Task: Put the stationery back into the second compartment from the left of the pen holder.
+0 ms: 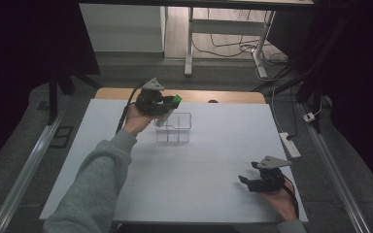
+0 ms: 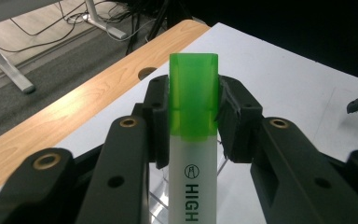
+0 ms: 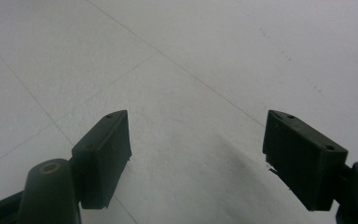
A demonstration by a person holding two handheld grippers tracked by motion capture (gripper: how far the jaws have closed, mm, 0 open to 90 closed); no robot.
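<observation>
A white highlighter with a green cap (image 2: 193,102) is clamped between the jaws of my left gripper (image 2: 192,116). In the high view that left gripper (image 1: 161,104) hovers over the back left corner of a clear plastic organiser box (image 1: 174,127), with the highlighter (image 1: 170,108) slanting down into it and its green cap up at the right. My right gripper (image 1: 245,182) rests low at the table's front right, open. Its two black jaws stand wide apart around my right gripper's midpoint (image 3: 198,154), above bare white table (image 3: 186,74).
The white table top (image 1: 199,165) lies on a wooden desk whose far edge (image 1: 223,96) has a round cable hole. A power strip (image 1: 290,144) sits at the right edge. Desk legs and cables stand on the floor beyond.
</observation>
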